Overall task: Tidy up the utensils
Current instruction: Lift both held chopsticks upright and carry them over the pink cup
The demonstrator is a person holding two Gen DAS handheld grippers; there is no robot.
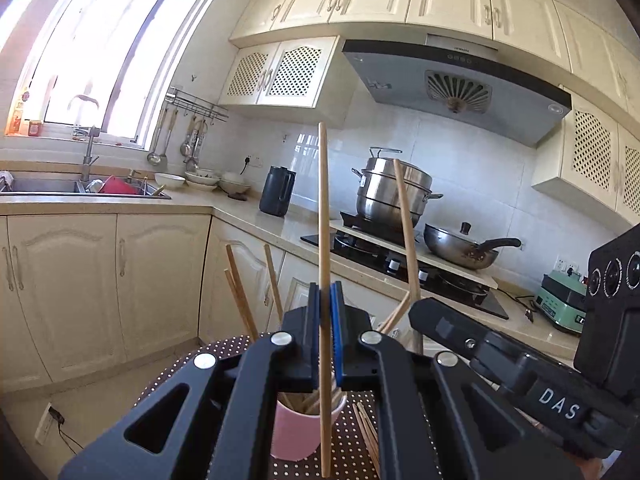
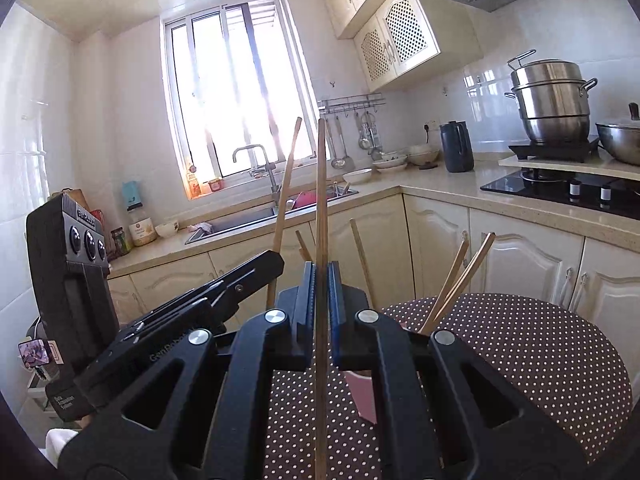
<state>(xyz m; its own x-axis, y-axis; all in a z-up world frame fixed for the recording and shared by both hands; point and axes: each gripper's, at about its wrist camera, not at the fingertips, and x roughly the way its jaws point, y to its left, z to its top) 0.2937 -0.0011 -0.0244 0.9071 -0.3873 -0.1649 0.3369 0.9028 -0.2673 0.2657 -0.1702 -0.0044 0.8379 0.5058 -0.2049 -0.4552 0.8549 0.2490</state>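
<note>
Only writing I can make out is "DAS" on the right gripper (image 1: 420, 312) body in the left view; the range hood (image 1: 456, 84) badge is too small to read; left gripper (image 1: 325, 292) is clamped tight on one upright chopstick (image 1: 324, 208), right one likewise pinches its own chopstick (image 2: 321, 200); pink cup (image 1: 298, 428) of chopsticks sits on the polka-dot table (image 2: 520, 352), mostly hidden behind the jaws; steamer pot (image 1: 394, 192) and wok (image 1: 460, 248) on the stove behind.
</note>
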